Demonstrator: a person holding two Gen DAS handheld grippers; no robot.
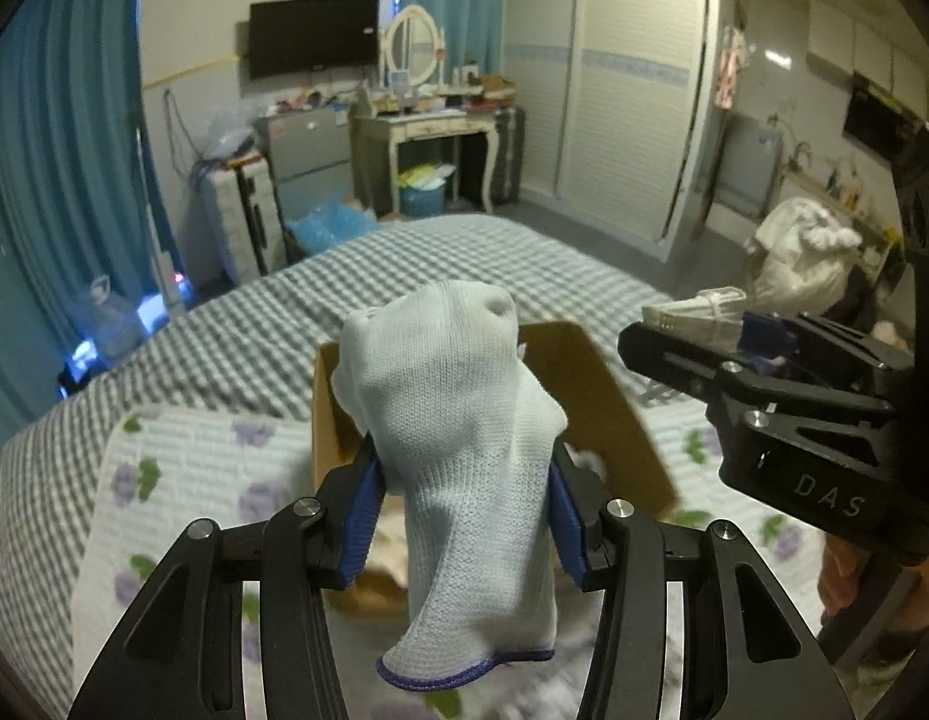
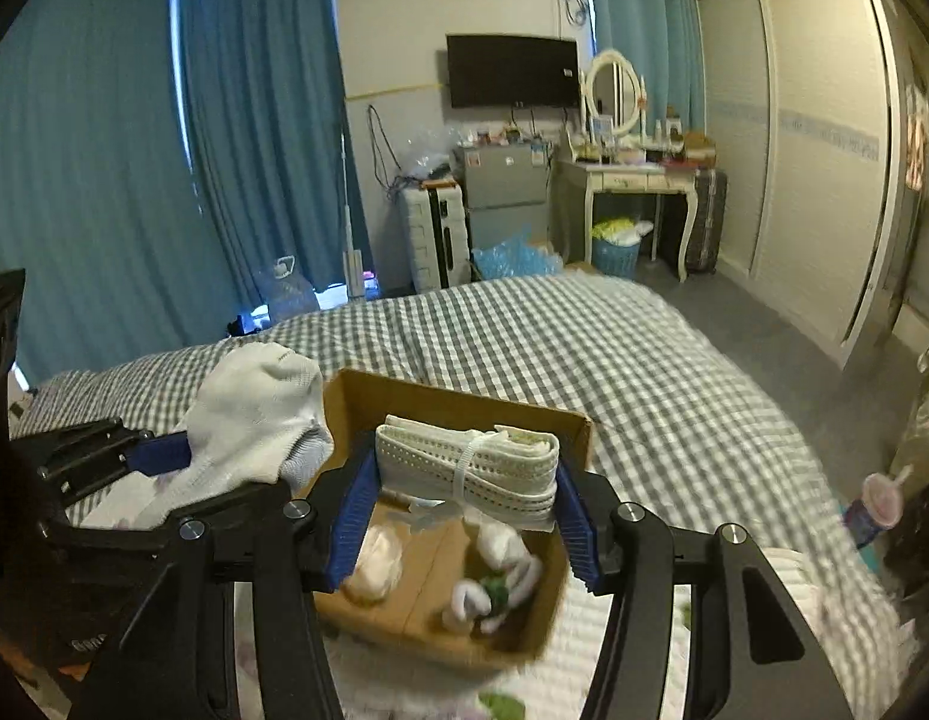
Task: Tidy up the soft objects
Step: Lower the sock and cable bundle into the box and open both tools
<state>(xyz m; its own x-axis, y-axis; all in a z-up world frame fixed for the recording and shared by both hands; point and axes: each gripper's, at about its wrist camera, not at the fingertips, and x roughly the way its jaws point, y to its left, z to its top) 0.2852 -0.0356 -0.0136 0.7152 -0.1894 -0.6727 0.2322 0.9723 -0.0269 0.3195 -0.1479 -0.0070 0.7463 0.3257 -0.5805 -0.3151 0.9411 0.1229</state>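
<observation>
Left tongs [image 1: 464, 501]: clamping a pale blue-white sock [image 1: 458, 456] between the blue pads [image 1: 359, 525], with the toe end sticking up and the dark-blue-trimmed cuff hanging down toward the camera.

Right tongs [image 2: 464, 507]: pinching a folded white perforated bundle [image 2: 470, 465] tied round the middle with a white strap (hard to tell exactly what it is, maybe a folded cloth or mask), pads pressing on both ends.

Cardboard box [image 2: 440, 402]: sitting open on the bed, right under both tongs. The bundle is hovering over its near half and the sock is hanging by its left rim in the right wrist view.

Inside the box: a pinkish-white rolled thing [image 2: 374, 561] is lying on the left, and a white bunched-up item with a bit of green [image 2: 494, 588] is lying on the right, both blurry.

Bed [image 2: 584, 354]: wearing a grey-and-white checked cover, with a white quilted blanket printed with purple flowers [image 1: 182, 468] lying under the box.

Background: a wall TV [image 2: 512, 71], a dressing table with an oval mirror [image 2: 629, 180], blue curtains [image 2: 104, 150] and a sliding wardrobe [image 2: 818, 138].
</observation>
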